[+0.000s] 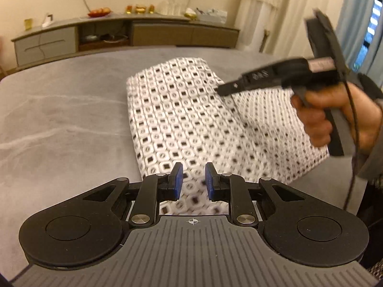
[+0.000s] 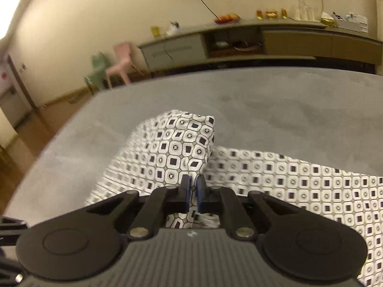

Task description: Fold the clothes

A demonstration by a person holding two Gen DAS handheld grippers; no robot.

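Observation:
A white garment with a black square and circle pattern [image 1: 182, 119] lies on the grey surface [image 1: 59, 131]. My left gripper [image 1: 194, 179] is open with a small gap, hovering over the garment's near edge, holding nothing. My right gripper [image 2: 193, 189] is shut on a fold of the garment [image 2: 182, 148] and lifts it, so a flap stands raised over the flat part [image 2: 311, 186]. In the left wrist view the right gripper [image 1: 222, 88] shows at the right, held in a hand above the cloth.
The grey surface's far edge [image 2: 215, 71] runs across both views. Behind it stands a long low sideboard [image 1: 119, 33] with bowls and glasses. A pink chair [image 2: 119, 62] and a green chair [image 2: 97, 71] stand at the far left. Curtains [image 1: 287, 12] hang at the right.

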